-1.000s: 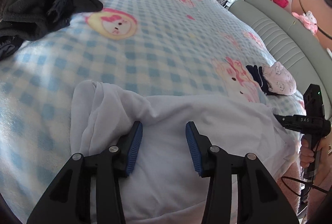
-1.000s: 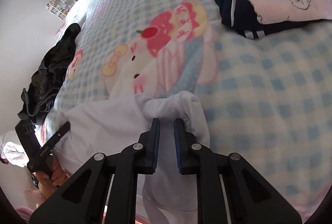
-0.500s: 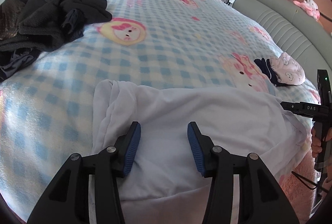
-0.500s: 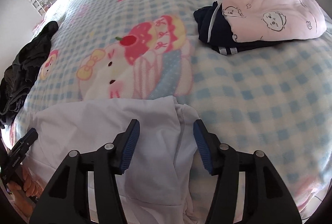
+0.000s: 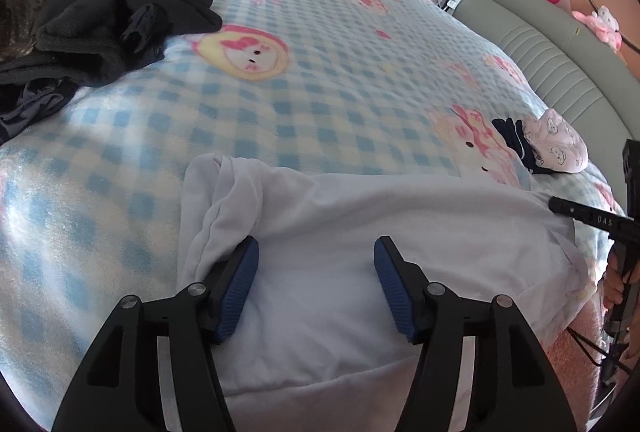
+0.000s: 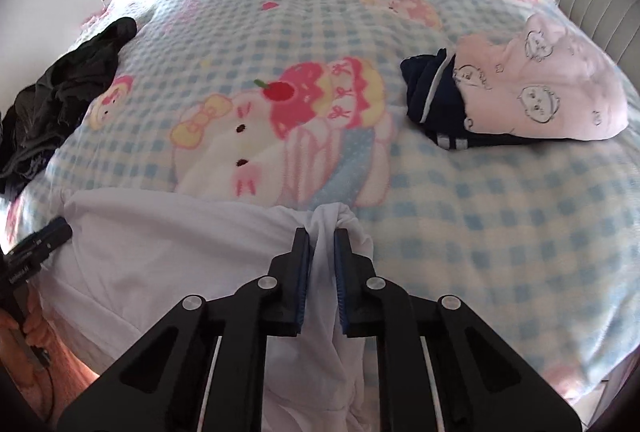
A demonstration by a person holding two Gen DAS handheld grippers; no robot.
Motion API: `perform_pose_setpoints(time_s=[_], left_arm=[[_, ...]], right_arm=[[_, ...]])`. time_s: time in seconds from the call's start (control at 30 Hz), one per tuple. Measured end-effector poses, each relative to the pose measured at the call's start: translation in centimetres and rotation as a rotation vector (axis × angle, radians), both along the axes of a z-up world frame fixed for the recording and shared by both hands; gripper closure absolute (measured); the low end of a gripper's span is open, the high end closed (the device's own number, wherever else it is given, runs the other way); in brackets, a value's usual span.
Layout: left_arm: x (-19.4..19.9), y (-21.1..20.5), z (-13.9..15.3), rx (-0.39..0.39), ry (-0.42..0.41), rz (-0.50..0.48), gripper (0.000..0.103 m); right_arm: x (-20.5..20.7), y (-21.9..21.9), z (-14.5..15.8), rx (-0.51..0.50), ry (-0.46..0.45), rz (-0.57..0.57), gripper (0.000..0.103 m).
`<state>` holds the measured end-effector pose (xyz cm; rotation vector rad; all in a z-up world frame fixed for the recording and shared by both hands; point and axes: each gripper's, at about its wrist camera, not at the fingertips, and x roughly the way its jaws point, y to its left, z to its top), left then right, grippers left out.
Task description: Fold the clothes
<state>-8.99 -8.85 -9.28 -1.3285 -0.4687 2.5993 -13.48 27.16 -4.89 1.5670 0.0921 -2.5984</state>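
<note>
Blue checked blanket (image 5: 320, 104) with cartoon prints covered the bed, and a white garment (image 5: 360, 232) lay at the lower middle of both frames.

At the bottom centre of its view, the left gripper (image 5: 316, 288) was opening, its pads apart over the white cloth and not pressing it. The right gripper (image 6: 322, 280) was closing, pinching a bunched fold of the same garment. Dark clothes (image 5: 104, 12) lay at upper left, and a folded pink and navy pile (image 6: 520, 96) at right.
</note>
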Motion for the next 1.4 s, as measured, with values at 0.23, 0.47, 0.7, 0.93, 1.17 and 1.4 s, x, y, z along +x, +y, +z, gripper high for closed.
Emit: perform_pose_setpoints(time_s=[0.23, 0.47, 0.7, 0.93, 1.17, 1.4], left_arm=[[2.9, -3.7, 1.9, 0.073, 0.074, 0.118, 0.041], [2.3, -1.1, 1.1, 0.351, 0.073, -0.097, 0.041], [1.9, -2.6, -0.4, 0.244, 0.009, 0.044, 0.042], [5.5, 3.9, 2.7, 0.255, 0.16, -0.166, 0.036], [5.1, 3.2, 0.8, 0.108, 0.046, -0.121, 0.061], [7.6, -0.1, 2.7, 0.094, 0.109, 0.015, 0.049]], right_arm=[[2.3, 5.1, 0.4, -0.02, 0.024, -0.15, 0.078], [5.8, -0.2, 0.0, -0.107, 0.03, -0.025, 0.071], [9.2, 2.1, -1.6, -0.176, -0.031, -0.093, 0.073], [11.1, -3.7, 1.2, -0.143, 0.067, 0.093, 0.051], [10.3, -1.9, -2.3, -0.155, -0.038, -0.002, 0.062], [10.6, 1.6, -0.5, -0.222, 0.001, -0.068, 0.048]])
